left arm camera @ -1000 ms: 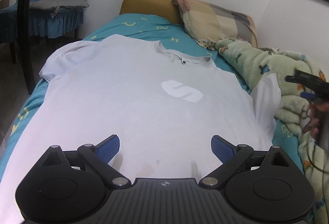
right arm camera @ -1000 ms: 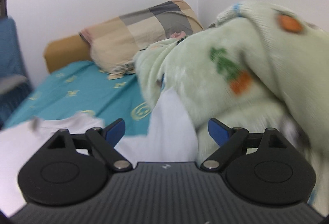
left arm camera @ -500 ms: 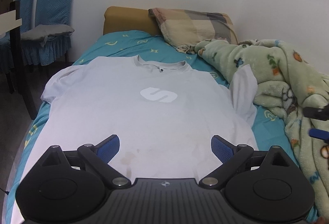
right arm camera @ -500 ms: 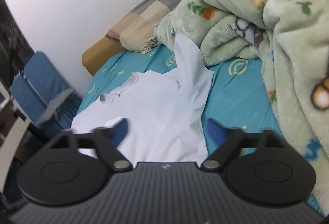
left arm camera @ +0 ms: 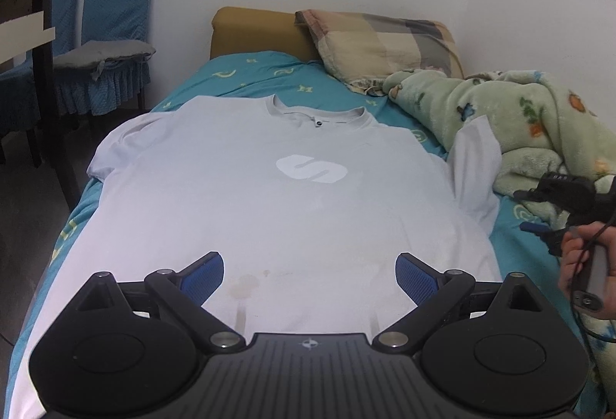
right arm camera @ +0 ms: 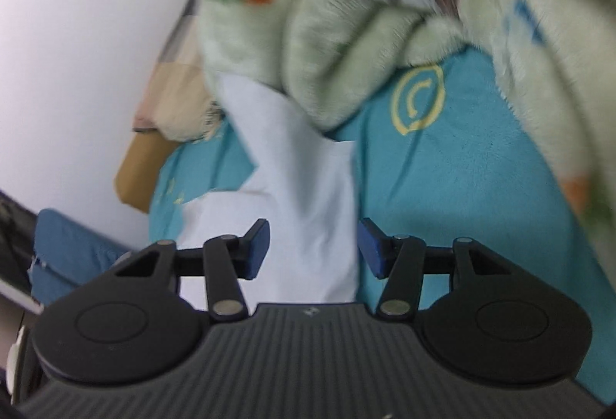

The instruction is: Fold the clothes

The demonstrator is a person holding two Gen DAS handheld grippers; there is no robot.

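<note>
A white T-shirt with a pale S logo lies flat, front up, on the teal bed sheet. Its right sleeve leans up against the green blanket. My left gripper hovers open above the shirt's lower hem, holding nothing. In the left wrist view my right gripper, held by a hand, is just right of that sleeve. In the right wrist view the right gripper stands open, its blue pads either side of the sleeve, above the cloth. That view is blurred.
A plaid pillow and mustard headboard sit at the far end. The green blanket is heaped along the bed's right side. Blue-covered chairs and a dark table edge stand to the left.
The left gripper drew back toward the hem, showing more of the shirt. The right gripper swung down from the blanket to the right sleeve, and its jaws narrowed somewhat.
</note>
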